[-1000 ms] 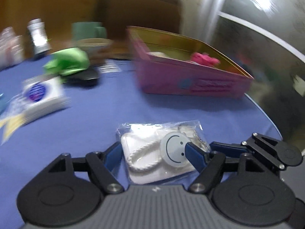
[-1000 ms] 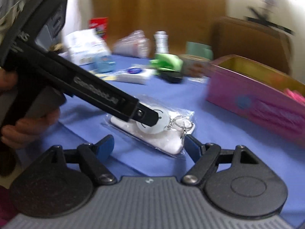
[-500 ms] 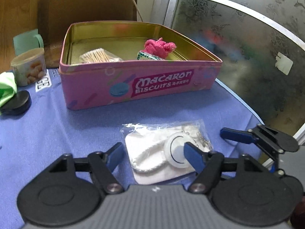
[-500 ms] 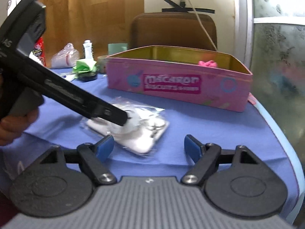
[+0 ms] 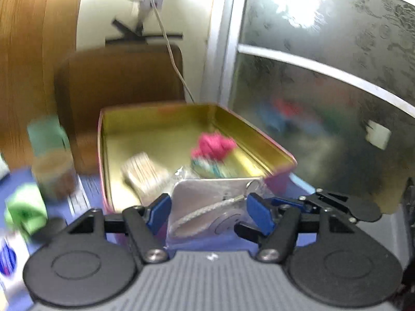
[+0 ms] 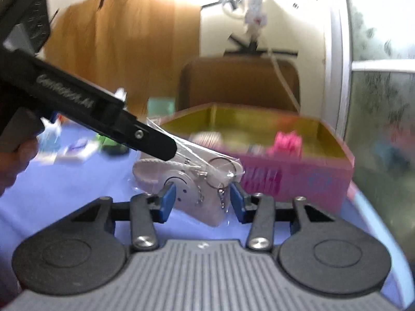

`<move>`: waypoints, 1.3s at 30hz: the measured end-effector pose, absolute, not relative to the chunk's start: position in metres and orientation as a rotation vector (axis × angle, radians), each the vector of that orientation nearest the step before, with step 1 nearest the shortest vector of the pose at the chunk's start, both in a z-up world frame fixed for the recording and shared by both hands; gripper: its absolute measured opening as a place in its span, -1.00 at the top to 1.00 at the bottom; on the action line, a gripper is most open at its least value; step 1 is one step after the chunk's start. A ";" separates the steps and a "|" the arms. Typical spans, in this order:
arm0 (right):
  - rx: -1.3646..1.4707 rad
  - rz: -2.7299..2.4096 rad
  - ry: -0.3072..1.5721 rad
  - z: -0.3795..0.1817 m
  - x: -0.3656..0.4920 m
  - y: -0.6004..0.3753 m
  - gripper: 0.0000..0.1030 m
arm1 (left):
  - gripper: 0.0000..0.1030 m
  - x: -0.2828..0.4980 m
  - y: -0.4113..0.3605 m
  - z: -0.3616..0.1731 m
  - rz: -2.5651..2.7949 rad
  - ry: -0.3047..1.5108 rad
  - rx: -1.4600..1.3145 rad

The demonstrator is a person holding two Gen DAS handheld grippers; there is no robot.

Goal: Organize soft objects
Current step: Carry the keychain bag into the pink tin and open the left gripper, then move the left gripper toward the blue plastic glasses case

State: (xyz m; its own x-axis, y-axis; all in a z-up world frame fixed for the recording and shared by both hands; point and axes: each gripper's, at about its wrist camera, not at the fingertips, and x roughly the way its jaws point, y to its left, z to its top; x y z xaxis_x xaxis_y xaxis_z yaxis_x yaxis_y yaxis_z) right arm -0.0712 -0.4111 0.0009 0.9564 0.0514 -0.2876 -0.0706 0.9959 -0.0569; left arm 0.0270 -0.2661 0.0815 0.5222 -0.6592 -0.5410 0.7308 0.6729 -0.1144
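the left gripper, fingers closed on the pouch, could drop it short of the tin; right gripper half-open, empty.

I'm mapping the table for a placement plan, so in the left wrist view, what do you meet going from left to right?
Green soft object → snack jar → bundle of sticks in the pink tin → pink soft object → frosted glass door.

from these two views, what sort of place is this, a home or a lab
Most likely a home dining or living room: a brown chair behind a blue-clothed table, a frosted patterned glass door, and a pink biscuit tin.
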 end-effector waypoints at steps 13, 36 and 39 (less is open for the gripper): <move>-0.158 -0.093 0.371 0.010 0.052 -0.428 -0.14 | -0.36 0.133 -0.309 0.056 -0.645 0.641 0.090; 0.105 -0.044 0.381 -0.026 -0.053 -0.393 -0.16 | -0.45 0.015 -0.182 0.013 -0.480 0.586 0.232; 0.094 -0.022 0.448 -0.035 -0.047 -0.383 -0.16 | -0.50 0.016 -0.169 0.000 -0.360 0.641 0.248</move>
State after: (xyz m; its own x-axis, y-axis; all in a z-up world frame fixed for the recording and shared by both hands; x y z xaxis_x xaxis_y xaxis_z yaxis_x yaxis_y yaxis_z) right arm -0.0473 -0.3832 -0.0348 0.9014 -0.0001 -0.4331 0.0414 0.9954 0.0859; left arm 0.0162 -0.1689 0.0003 0.7433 -0.2495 -0.6207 0.4007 0.9091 0.1144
